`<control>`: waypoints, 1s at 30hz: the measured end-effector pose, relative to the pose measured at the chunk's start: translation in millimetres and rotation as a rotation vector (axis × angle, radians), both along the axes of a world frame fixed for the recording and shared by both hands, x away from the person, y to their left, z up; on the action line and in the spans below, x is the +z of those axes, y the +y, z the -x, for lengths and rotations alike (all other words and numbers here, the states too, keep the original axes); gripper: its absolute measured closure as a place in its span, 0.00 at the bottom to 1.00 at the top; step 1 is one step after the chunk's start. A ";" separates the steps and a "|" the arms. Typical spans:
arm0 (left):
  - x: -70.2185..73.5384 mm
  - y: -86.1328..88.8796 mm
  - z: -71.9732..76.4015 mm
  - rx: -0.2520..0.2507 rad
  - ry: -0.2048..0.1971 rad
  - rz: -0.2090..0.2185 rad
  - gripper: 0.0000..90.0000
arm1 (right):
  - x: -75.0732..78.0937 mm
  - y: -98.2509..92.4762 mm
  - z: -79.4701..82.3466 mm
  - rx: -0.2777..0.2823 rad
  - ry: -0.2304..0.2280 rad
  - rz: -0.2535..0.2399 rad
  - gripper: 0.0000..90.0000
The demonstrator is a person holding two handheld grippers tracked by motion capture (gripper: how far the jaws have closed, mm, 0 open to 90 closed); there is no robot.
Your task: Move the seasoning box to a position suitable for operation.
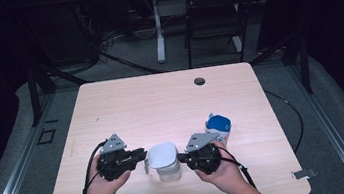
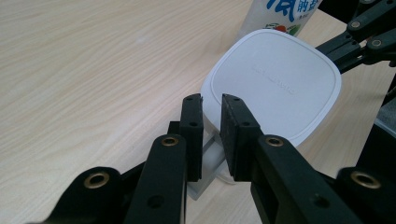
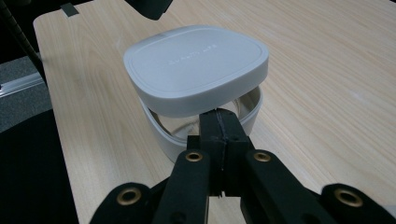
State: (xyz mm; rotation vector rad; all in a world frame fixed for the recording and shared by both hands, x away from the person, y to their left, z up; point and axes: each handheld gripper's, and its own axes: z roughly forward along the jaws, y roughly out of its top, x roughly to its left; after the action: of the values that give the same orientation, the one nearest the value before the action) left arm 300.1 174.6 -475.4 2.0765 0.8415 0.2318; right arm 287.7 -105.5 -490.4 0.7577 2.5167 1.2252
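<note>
Jaws of the left gripper [image 2: 211, 105] stand slightly parted around the clear handle [image 2: 212, 156] of a white-lidded jug [image 2: 275, 84], not pressing it. Right gripper [image 3: 223, 122] jaws are pressed together under the tilted lid [image 3: 196, 63], whose embossed lettering is too faint to read. Beyond the left jaws, a carton [image 2: 285, 14] shows blue characters, cut off.

Carton [image 2: 285, 14] top cut off.
</note>
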 end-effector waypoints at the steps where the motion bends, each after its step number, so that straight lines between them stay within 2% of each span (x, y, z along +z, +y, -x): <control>1: -0.2 0.6 0.4 0.007 -0.004 0.007 0.88 | 0.2 0.0 0.0 0.001 0.002 -0.002 1.00; 10: 0.1 3.0 1.1 0.009 0.004 0.011 0.86 | 0.5 0.5 0.0 0.000 0.000 -0.002 1.00; 22: 0.3 7.9 0.5 0.036 -0.007 0.034 0.72 | 7.3 3.5 -1.5 0.006 -0.006 -0.007 1.00; 30: 0.1 12.2 -0.4 0.058 -0.004 0.034 0.68 | 11.8 6.8 -2.9 0.015 -0.001 -0.023 1.00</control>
State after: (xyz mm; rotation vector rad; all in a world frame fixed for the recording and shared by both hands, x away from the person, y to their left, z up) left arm 300.5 186.8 -475.3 2.0219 0.8980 0.2511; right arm 290.6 -98.8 -478.6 0.7446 2.5161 1.2605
